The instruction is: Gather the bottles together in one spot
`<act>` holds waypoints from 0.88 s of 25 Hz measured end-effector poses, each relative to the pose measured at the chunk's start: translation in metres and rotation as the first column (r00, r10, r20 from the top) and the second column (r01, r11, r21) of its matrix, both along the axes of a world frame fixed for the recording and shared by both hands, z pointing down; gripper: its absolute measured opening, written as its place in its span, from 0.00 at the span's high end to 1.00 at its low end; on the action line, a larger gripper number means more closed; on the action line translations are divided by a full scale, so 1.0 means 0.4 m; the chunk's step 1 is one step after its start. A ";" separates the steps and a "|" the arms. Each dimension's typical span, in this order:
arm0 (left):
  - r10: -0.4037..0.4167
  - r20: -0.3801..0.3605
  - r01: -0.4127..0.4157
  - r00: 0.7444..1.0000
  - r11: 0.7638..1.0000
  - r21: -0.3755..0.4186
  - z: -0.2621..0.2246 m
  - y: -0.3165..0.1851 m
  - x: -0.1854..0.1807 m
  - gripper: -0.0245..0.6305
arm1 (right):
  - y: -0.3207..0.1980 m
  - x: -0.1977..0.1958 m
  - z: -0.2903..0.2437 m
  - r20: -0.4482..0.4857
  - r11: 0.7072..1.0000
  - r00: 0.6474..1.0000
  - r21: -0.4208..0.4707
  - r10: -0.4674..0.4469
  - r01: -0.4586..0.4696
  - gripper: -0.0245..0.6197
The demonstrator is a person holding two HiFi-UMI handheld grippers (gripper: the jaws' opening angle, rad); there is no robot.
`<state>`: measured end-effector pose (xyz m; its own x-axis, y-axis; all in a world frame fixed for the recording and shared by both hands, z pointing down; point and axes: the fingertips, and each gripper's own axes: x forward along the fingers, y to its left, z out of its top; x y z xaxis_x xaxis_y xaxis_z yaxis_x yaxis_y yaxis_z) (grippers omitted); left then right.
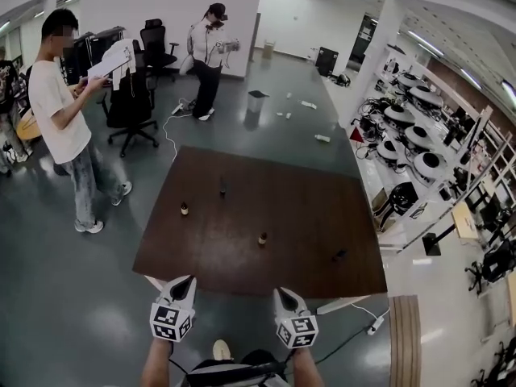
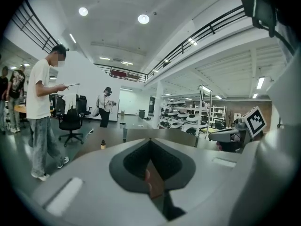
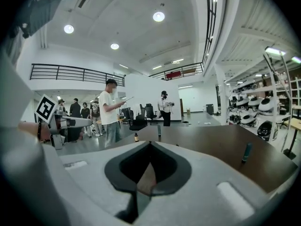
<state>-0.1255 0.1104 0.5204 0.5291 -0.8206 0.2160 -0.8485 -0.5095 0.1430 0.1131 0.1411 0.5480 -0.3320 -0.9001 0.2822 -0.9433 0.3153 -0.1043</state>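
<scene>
Your left gripper [image 1: 186,281] and right gripper [image 1: 279,293] are closed, empty; spread one wide before reaching the lower-centre bottle [image 1: 263,239].

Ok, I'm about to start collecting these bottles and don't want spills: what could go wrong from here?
1. The left gripper and right gripper are both shut; pushed in like that, they could topple the nearest bottle, which is small and upright.
2. The teal bottle stands near the table's right edge; a nudge might send it off.
</scene>
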 end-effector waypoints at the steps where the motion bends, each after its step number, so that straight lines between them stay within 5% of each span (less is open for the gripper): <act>1: 0.006 0.000 -0.006 1.000 1.000 0.001 0.000 -0.013 0.003 0.96 | -0.010 0.000 0.002 -0.003 1.000 1.000 -0.002 0.003 -0.003 0.96; 22: -0.008 0.018 0.009 1.000 0.999 -0.045 0.087 -0.194 0.063 0.96 | -0.244 0.036 0.068 -0.055 0.999 0.998 -0.021 -0.044 0.042 0.96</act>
